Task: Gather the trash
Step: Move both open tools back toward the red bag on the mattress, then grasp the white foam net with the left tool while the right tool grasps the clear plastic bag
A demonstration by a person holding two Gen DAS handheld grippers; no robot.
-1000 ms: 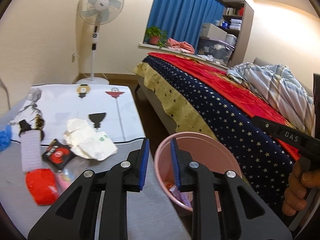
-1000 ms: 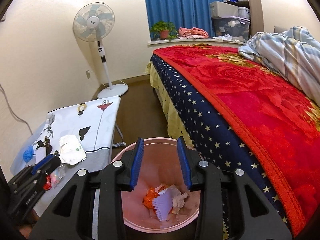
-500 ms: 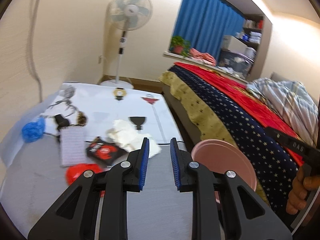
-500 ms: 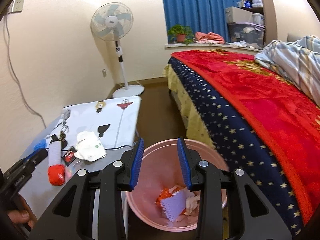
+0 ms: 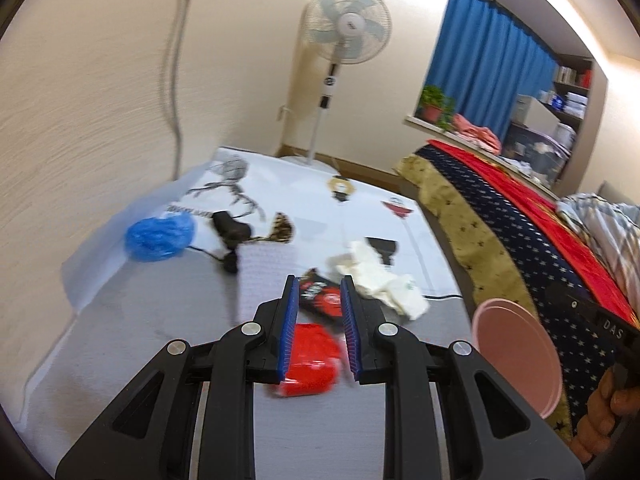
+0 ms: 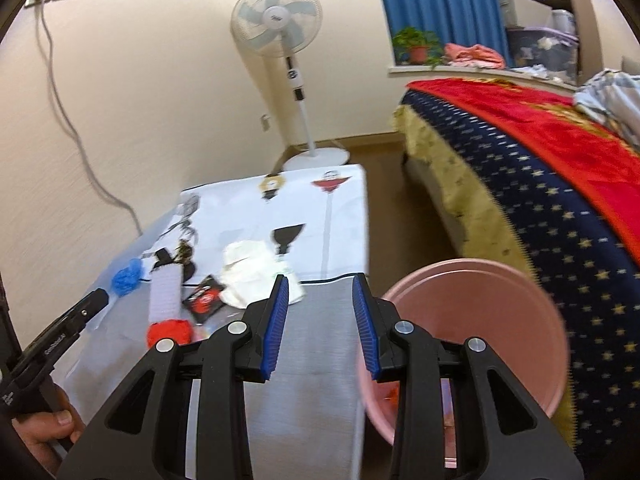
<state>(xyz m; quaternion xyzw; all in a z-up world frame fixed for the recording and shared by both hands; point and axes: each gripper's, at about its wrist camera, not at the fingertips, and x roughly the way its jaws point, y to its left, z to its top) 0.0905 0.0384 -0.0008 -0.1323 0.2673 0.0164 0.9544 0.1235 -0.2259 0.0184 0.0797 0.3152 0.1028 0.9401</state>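
Left wrist view: red wrapper [image 5: 308, 358] is framed on the counter [image 5: 168, 344] between the parted blades of the empty left claw [image 5: 318, 330]; pink bin [image 5: 516, 356] sits at 3 o'clock. Black packet [image 5: 320, 298] just beyond could be pinched instead. Right claw [image 6: 320, 326] is likewise released.

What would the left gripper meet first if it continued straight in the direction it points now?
Most likely the red crumpled item on the table, seen low between the open fingers of the left gripper. The black-and-red packet lies just beyond. Depth is unclear.
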